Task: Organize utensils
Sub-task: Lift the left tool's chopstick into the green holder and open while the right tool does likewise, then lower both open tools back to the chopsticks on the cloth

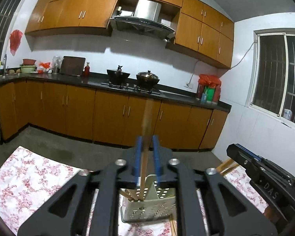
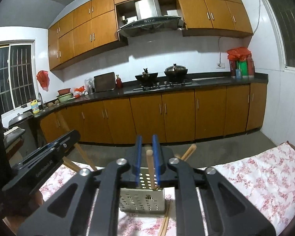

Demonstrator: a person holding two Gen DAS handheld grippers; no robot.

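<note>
Two tongs are hanging over a perforated holder [image 1: 147, 206] that is standing on the flowered surface [image 1: 25, 179]. Left tongs [image 1: 147, 143] and right tongs [image 2: 147, 144] are each gaping slightly around an upright chopstick [image 1: 144, 157] without gripping it, its lower end sitting in the holder.

Chopsticks [image 1: 142, 177] stand in the holder [image 1: 147, 210] on the table [image 1: 29, 181] — more chopsticks [image 2: 165, 222] lie beside it.
</note>
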